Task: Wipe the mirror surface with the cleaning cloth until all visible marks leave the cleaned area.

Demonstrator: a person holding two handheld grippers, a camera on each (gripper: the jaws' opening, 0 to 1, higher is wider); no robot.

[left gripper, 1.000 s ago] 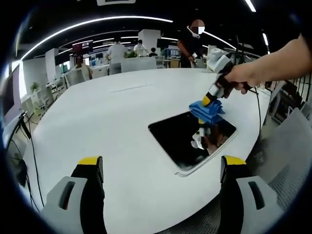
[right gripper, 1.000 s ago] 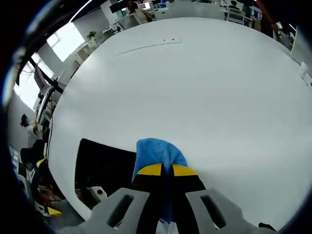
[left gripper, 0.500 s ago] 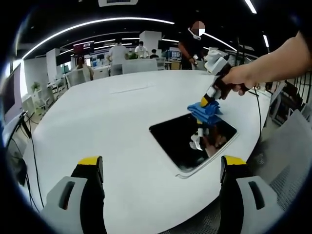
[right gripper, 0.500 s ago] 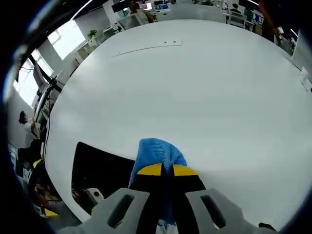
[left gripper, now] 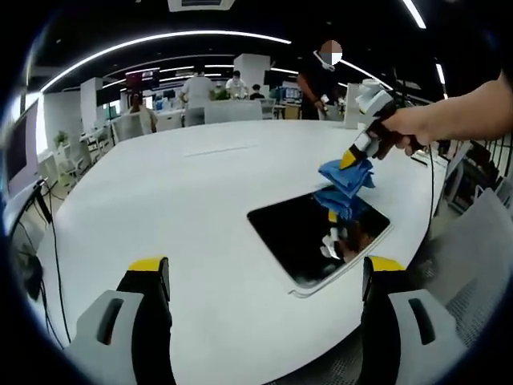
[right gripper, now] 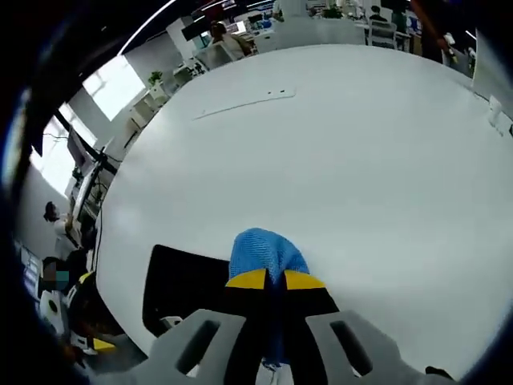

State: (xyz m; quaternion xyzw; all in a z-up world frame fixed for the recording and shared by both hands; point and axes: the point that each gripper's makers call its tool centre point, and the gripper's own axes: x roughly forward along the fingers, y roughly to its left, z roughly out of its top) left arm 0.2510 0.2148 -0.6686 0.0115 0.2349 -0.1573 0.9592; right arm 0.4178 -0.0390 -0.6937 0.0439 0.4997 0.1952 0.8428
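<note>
A dark rectangular mirror [left gripper: 313,234] lies flat on the white table [left gripper: 184,208], reflecting the cloth and gripper above it. My right gripper [left gripper: 353,157] is shut on a crumpled blue cleaning cloth [left gripper: 346,176], which hangs just above the mirror's far corner. In the right gripper view the cloth [right gripper: 264,253] bulges out beyond the closed yellow-tipped jaws of the right gripper [right gripper: 275,281], with the mirror [right gripper: 186,285] down to the left. My left gripper [left gripper: 264,277] is open near the table's front edge, jaws wide apart with nothing between them, short of the mirror.
A person's hand [left gripper: 417,128] and forearm hold the right gripper. Several people [left gripper: 319,76] stand or sit beyond the table's far edge among desks. A grey mesh chair [left gripper: 473,265] is at the right. A cable [left gripper: 48,249] trails at the left.
The right gripper has lifted the cloth up and away from the mirror's far corner; the cloth now hangs above the glass instead of pressing on it. The left gripper stays still.
</note>
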